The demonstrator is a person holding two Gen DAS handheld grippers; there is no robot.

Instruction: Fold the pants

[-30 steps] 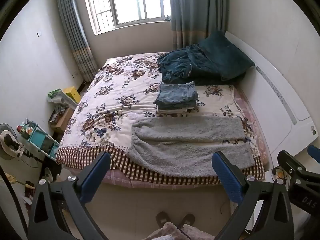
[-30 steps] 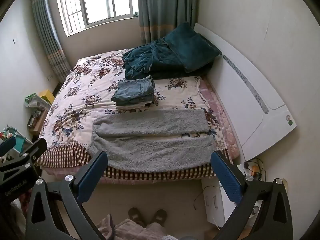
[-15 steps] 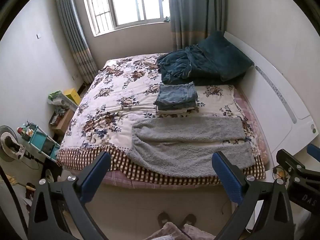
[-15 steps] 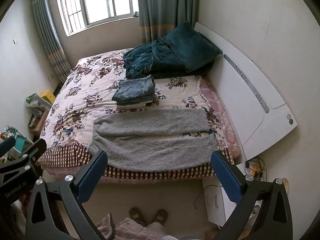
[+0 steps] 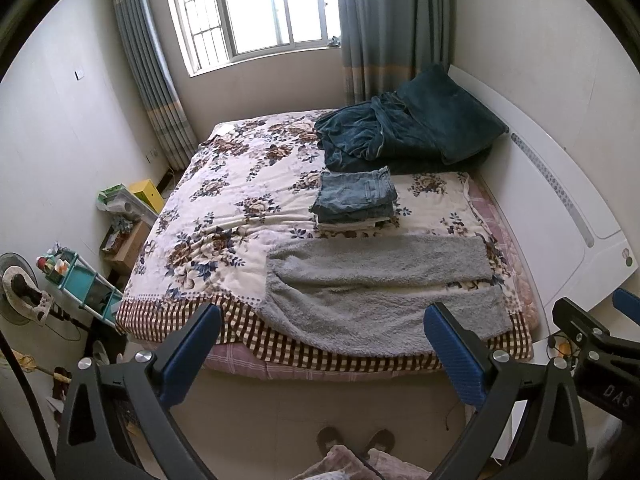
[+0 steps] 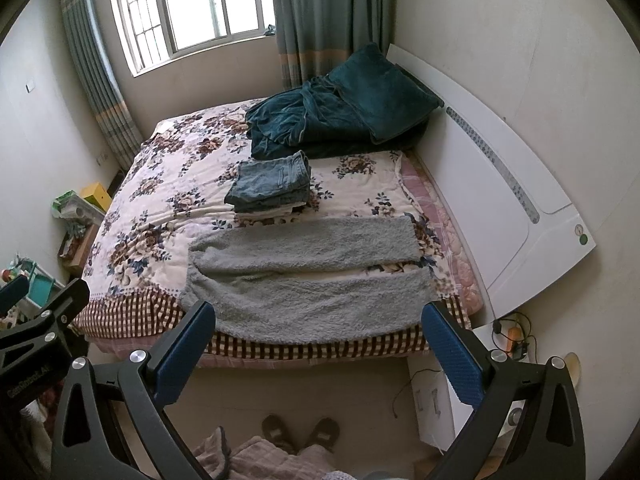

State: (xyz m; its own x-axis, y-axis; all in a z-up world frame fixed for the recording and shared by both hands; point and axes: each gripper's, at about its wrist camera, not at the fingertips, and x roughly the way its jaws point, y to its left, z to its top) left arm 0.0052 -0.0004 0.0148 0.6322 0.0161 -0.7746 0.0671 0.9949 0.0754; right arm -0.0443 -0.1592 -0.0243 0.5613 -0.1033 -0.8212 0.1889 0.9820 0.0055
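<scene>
bed (image 5: 256,184): grey pants (image 5: 380,292), folded jeans (image 5: 354,196), teal blanket (image 5: 400,136)

white letters "das" stand on the black body of the right gripper (image 5: 600,344), seen at the left camera's edge. the left gripper (image 6: 36,328) carries faint lettering, roughly "genrobot.ai", hard to read.

bright window (image 5: 256,4) glare; sharp, fisheye-warped edges.
</scene>
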